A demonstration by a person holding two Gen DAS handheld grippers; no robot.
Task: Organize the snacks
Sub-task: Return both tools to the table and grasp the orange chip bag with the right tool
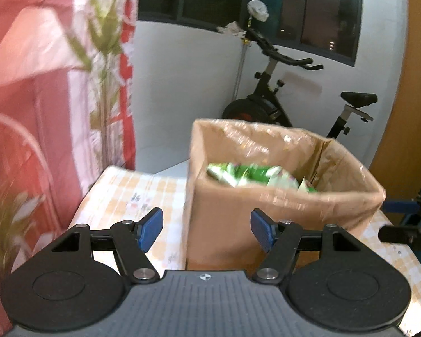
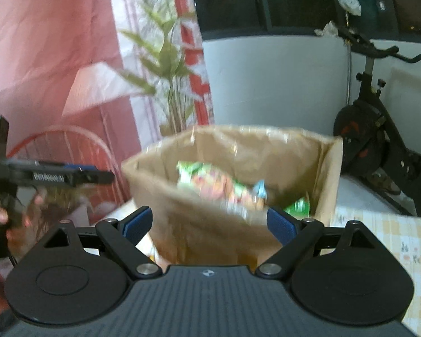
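An open cardboard box (image 1: 227,219) stands on a table with a yellow checked cloth (image 1: 143,193). Green snack packets (image 1: 255,175) lie inside it. My left gripper (image 1: 206,230) is open and empty, just in front of the box's near wall. In the right wrist view the box (image 2: 210,224) shows again with a colourful snack packet (image 2: 219,186) blurred over its opening, apart from the fingers. My right gripper (image 2: 209,223) is open, close to the box's near rim. The left gripper (image 2: 70,177) also shows at the left of that view.
An exercise bike (image 1: 280,95) stands behind the table by a white wall. A red and white curtain (image 1: 42,84) and a tall leafy plant (image 2: 165,64) are at the left. The checked cloth (image 2: 393,241) continues to the right of the box.
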